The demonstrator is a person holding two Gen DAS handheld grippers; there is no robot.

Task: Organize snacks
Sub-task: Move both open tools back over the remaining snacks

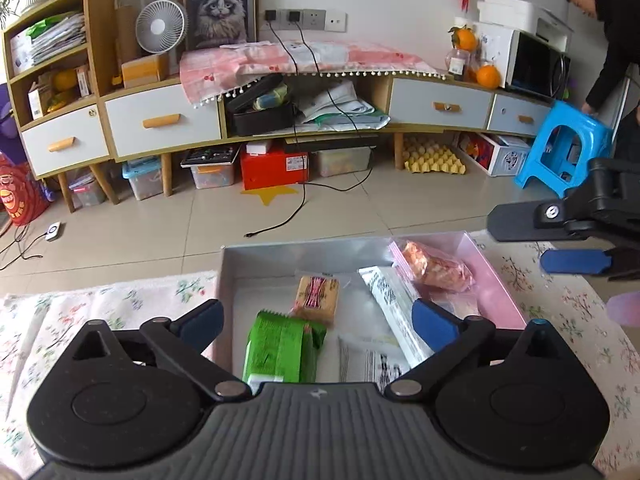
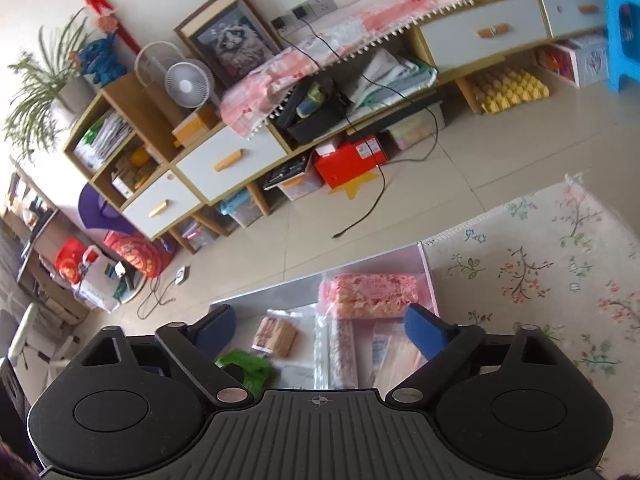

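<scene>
- A shallow open box [image 1: 500, 276] with a pink wall sits on a floral tablecloth [image 1: 120, 300] at the near edge of a tiled room
- Inside the box lie several snacks: a green packet [image 1: 280, 348], a small tan biscuit pack [image 1: 316, 296], a long white packet [image 1: 396, 300] and a clear bag of pink-orange puffed snack [image 1: 432, 268]
- The left gripper [image 1: 318, 320] hovers above the box with its blue pads spread wide and nothing between them
- The right gripper [image 2: 320, 322] is also spread wide and empty, tilted, looking down on the pink puffed snack bag [image 2: 372, 292] and the biscuit pack [image 2: 276, 334]
- In the left view the right gripper shows at the right edge, above the cloth, beside the box
- Every snack in view seems to be in the box already, so the task looks near its end
- Risk: the packets overlap and lie askew, so a low pass by either gripper could snag a wrapper and drag it over the low wall
- Risk: the two grippers are near each other over one small box and could collide
- A person bends over a blue stool [image 1: 560, 156] far to the right, well apart
</scene>
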